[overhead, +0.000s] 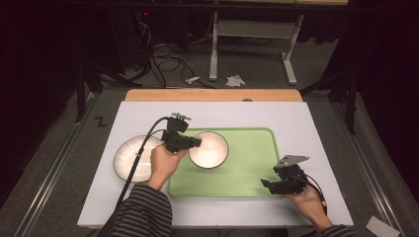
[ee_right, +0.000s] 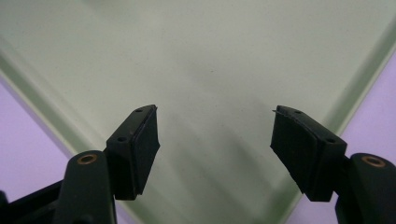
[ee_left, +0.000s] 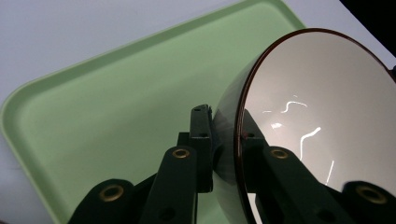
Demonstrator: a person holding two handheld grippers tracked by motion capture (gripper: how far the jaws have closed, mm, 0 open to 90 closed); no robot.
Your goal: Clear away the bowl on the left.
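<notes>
A white bowl (overhead: 210, 149) with a dark rim hangs over the left part of the green tray (overhead: 252, 170). My left gripper (overhead: 193, 142) is shut on the bowl's left rim. In the left gripper view the bowl (ee_left: 322, 121) stands tilted, its rim pinched between the pads, one jaw inside and one outside, with the tray (ee_left: 116, 107) below. A second white bowl (overhead: 134, 158) rests on the table left of the tray. My right gripper (overhead: 269, 183) stands open over the tray's front right corner. Nothing sits between its pads (ee_right: 215, 140); the tray's floor (ee_right: 210, 60) lies beneath them.
A white mat (overhead: 311, 128) covers the table, with a wooden strip (overhead: 212, 95) along the far edge. A cable (overhead: 138, 158) trails from the left gripper across the second bowl. Beyond the table a white stand (overhead: 252, 34) and loose cables lie on the floor.
</notes>
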